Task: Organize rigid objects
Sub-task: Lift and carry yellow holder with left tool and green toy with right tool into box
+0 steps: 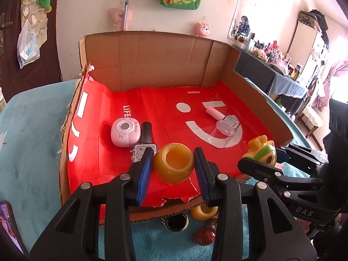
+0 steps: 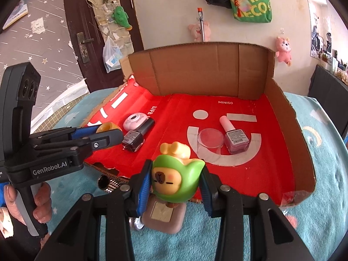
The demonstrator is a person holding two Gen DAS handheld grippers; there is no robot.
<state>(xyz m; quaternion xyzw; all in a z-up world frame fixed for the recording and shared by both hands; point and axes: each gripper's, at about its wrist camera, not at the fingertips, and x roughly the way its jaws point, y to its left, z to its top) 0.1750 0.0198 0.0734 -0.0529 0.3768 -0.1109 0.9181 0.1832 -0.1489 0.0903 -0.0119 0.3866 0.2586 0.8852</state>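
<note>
My left gripper [image 1: 174,161] is shut on a yellow round jar [image 1: 173,163], held just above the front of the red-lined cardboard box [image 1: 152,100]. My right gripper [image 2: 175,182] is shut on a green and yellow capybara figurine [image 2: 175,178], at the box's front edge; the figurine also shows in the left wrist view [image 1: 262,150]. Inside the box lie a pink round case [image 1: 125,131], a dark nail polish bottle [image 1: 146,143], a pink nail polish bottle [image 2: 233,138] and a clear round lid [image 2: 211,138].
On the teal blanket [image 1: 32,141] in front of the box lie a second yellow jar [image 1: 204,212], a dark round tin [image 1: 175,221], a red piece [image 1: 204,236] and a beige square base [image 2: 164,216]. The box's back wall [image 2: 206,69] stands upright.
</note>
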